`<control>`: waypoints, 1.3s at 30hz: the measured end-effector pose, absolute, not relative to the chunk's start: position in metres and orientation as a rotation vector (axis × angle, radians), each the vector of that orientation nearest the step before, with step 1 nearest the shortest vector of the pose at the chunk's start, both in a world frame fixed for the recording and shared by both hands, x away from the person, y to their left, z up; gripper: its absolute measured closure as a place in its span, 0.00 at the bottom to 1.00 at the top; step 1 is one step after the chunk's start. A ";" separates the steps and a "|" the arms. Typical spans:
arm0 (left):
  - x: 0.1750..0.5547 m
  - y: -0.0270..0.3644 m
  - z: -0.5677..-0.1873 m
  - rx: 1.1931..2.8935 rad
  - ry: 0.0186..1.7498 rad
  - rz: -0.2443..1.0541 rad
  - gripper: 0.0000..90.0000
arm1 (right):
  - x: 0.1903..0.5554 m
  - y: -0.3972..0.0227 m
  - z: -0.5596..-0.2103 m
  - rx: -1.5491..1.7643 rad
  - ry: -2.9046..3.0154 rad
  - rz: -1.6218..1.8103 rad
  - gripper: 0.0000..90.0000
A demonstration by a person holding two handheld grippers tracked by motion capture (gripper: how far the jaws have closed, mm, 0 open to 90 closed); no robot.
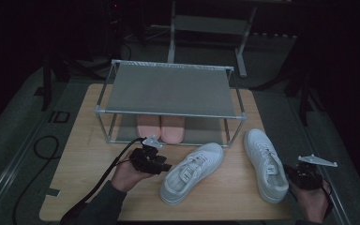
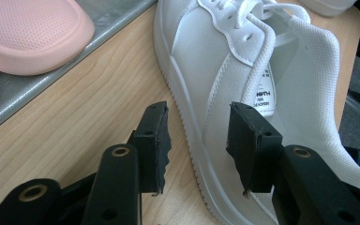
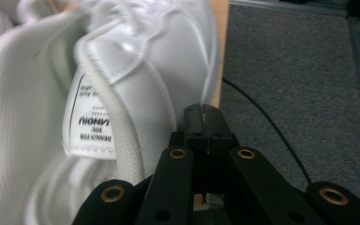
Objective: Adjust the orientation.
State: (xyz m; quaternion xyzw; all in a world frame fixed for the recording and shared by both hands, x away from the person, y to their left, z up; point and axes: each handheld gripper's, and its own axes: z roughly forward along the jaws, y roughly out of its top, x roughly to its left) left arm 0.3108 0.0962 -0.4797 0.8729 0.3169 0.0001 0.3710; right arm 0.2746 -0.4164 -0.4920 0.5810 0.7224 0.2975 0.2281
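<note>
Step in hand: approach to grasp. Left gripper [image 2: 198, 140] jaws released, straddling the side wall of the left sneaker [image 1: 192, 171] on the counter [image 1: 93, 154]. Right gripper [image 3: 202, 117] jaws clenched, empty, at 5 o'clock of the right sneaker [image 1: 264, 163]. Next: clench the left jaws, lift toward the rack [image 1: 168, 89] at 12 o'clock.

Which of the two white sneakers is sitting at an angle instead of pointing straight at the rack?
The left sneaker, beside the left gripper. Its toe swings toward the right end of the shoe rack, while the right sneaker lies more nearly straight.
</note>
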 end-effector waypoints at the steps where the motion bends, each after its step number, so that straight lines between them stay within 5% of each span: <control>1: 0.311 0.096 -0.480 2.240 0.813 0.000 0.64 | 0.273 -0.415 -0.493 1.597 1.996 0.835 1.00; 39: 0.310 0.095 -0.480 2.238 0.809 0.003 0.65 | 0.250 -0.365 -0.482 1.411 2.109 0.899 1.00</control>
